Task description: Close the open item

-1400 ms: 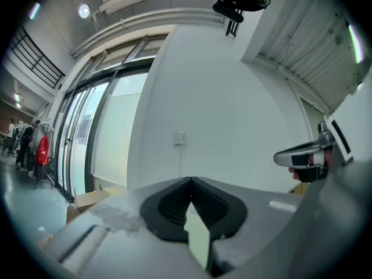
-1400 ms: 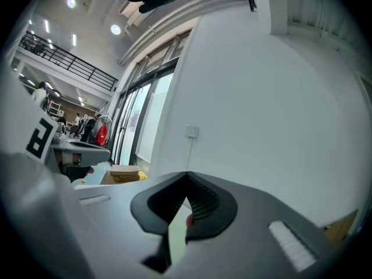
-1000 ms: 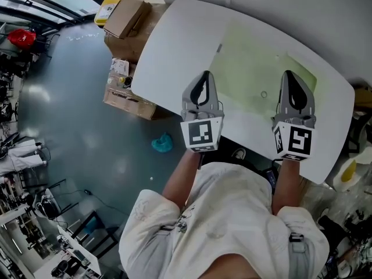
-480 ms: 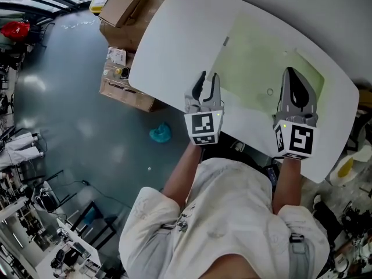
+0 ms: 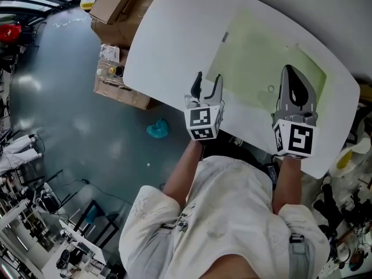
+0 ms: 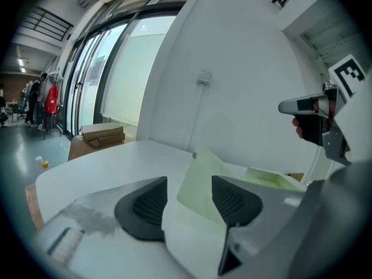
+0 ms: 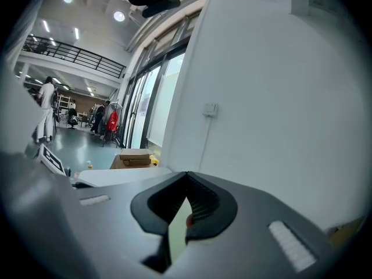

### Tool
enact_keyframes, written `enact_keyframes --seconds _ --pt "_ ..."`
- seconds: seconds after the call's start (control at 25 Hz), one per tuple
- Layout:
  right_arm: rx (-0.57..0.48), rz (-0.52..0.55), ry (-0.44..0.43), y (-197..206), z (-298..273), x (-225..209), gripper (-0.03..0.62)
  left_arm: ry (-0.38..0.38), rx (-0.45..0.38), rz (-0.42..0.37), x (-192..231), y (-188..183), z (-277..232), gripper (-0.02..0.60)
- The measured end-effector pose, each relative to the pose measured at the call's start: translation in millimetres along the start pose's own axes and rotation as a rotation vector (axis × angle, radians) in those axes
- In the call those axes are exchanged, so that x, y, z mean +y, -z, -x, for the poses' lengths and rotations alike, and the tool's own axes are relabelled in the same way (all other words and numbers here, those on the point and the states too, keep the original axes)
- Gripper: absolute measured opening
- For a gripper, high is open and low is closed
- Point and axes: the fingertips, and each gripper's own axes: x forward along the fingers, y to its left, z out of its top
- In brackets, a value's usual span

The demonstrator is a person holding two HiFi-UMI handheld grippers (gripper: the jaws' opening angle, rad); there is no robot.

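The left gripper (image 5: 208,78) jaws have just been opening, empty, beside pale green sheet (image 5: 261,63) on white table (image 5: 168,39); right gripper (image 5: 289,71) jaws together. Left of the table, cardboard boxes (image 5: 113,4) and teal lump (image 5: 157,129) on floor

A white table (image 5: 168,34) spans the upper middle of the head view. Cardboard boxes (image 5: 116,7) sit at upper left on a grey-blue floor (image 5: 70,127), with a teal lump (image 5: 157,129) left of centre and something red (image 5: 6,32) at the left edge
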Motion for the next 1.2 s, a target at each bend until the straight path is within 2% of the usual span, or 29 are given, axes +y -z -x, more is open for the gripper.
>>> enact_keyframes --seconds 0.24,0.32,0.64,1.0,1.2 --pt "0.025 0.039 -0.001 6.3 -4.9 6.4 0.002 0.054 0.060 0.197 3.5 34.1 -11.8 0.244" --pt "0.034 0.044 0.004 7.4 -7.3 6.0 0.002 0.069 0.068 0.237 3.9 39.6 -16.5 0.244" --pt "0.059 0.061 0.019 14.1 -15.6 12.5 0.002 0.169 0.110 0.312 -9.8 53.7 -34.2 0.244" --pt "0.086 0.081 0.082 11.7 -6.3 3.4 0.002 0.215 0.147 0.394 -25.5 63.3 -48.7 0.240" --pt "0.094 0.087 0.118 11.1 -2.4 -2.0 0.002 0.230 0.149 0.445 -30.4 62.7 -54.2 0.163"
